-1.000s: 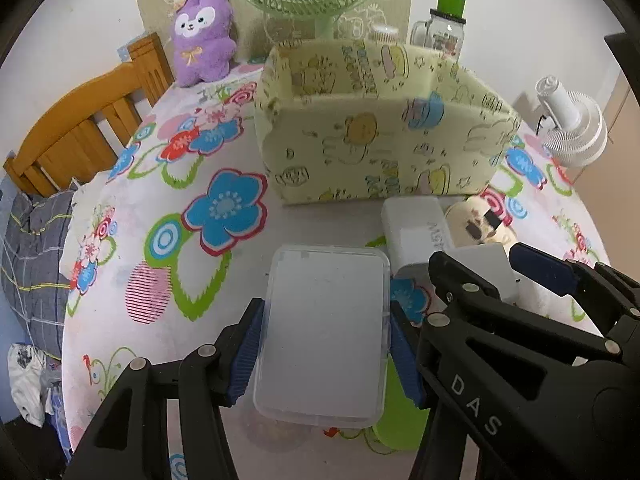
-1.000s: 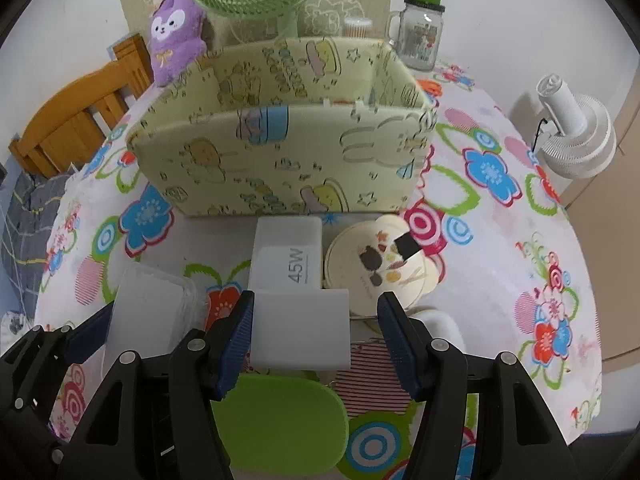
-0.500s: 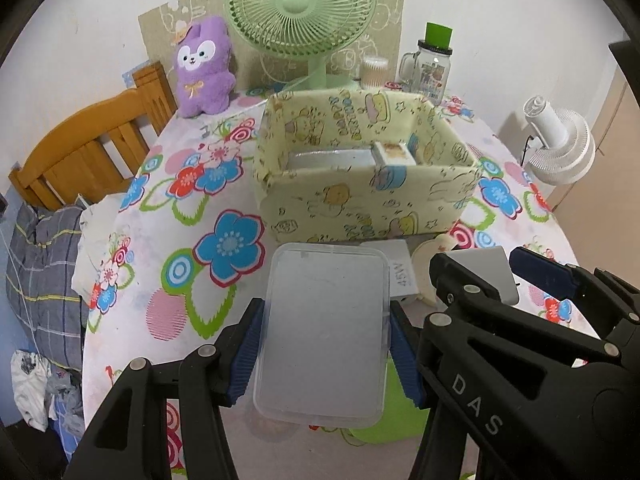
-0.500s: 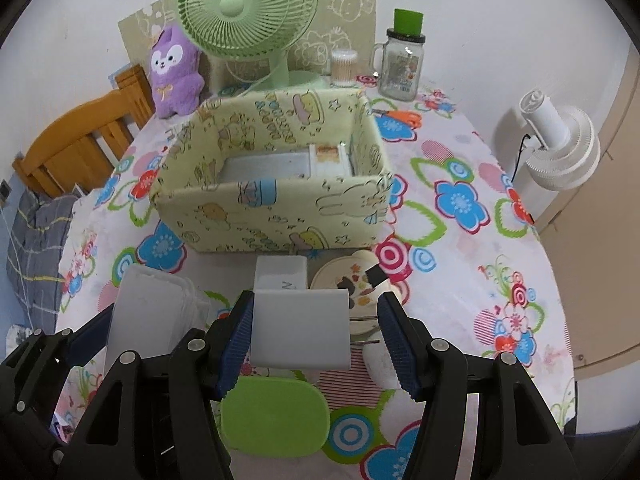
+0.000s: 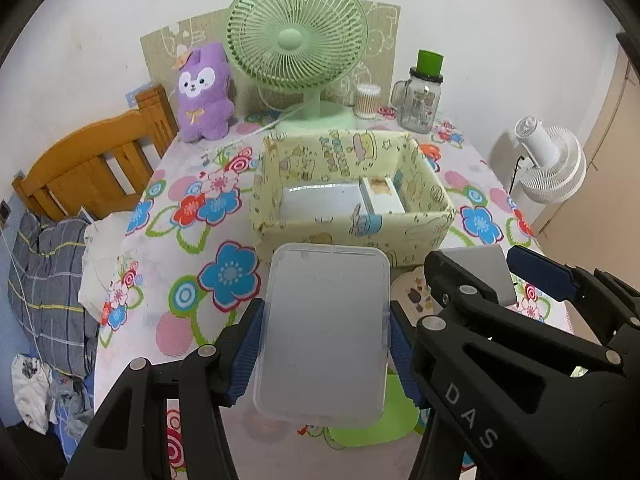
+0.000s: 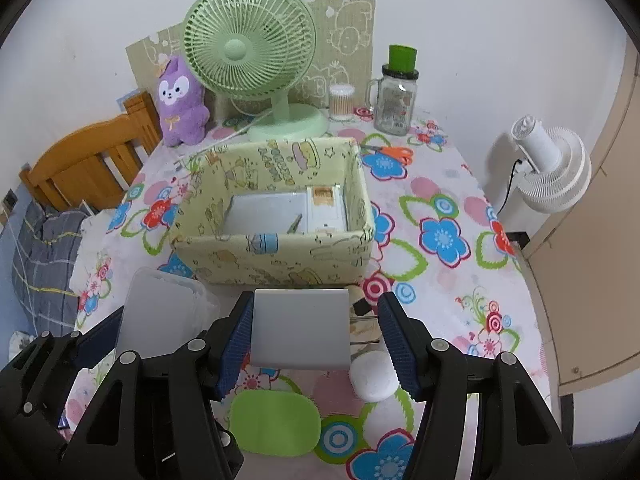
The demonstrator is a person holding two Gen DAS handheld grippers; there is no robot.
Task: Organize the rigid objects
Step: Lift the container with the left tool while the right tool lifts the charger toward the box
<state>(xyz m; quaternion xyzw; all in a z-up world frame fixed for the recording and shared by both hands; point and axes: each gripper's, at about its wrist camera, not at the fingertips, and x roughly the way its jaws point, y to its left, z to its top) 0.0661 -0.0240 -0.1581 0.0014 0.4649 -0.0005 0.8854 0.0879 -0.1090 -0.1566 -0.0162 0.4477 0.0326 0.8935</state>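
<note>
My left gripper [image 5: 325, 346] is shut on a clear plastic case [image 5: 324, 320] and holds it flat above the flowered table. To its right, my right gripper [image 6: 316, 344] is shut on a plain white box [image 6: 300, 328], also off the table. The same white box [image 5: 476, 268] shows at the right of the left wrist view. The clear case [image 6: 160, 312] shows at the left of the right wrist view. Ahead of both stands a yellow cartoon-print storage bin [image 6: 276, 256] [image 5: 352, 236]. A flat clear case [image 6: 264, 212] and a small white box [image 6: 324, 212] lie inside it.
Below the grippers on the table lie a green oval lid [image 6: 276, 424], a white rounded object [image 6: 374, 376] and a round cartoon compact [image 5: 412, 292]. Behind the bin stand a green fan [image 6: 250, 48], a purple plush [image 6: 180, 104], a glass jar [image 6: 396, 96] and orange scissors [image 6: 390, 152]. A wooden chair [image 5: 88, 168] stands left, a white fan [image 6: 552, 164] right.
Both grippers have risen with their boxes still held. The bin has dropped lower in view, so its inside now shows. The white "45W" box on the table is now hidden.
</note>
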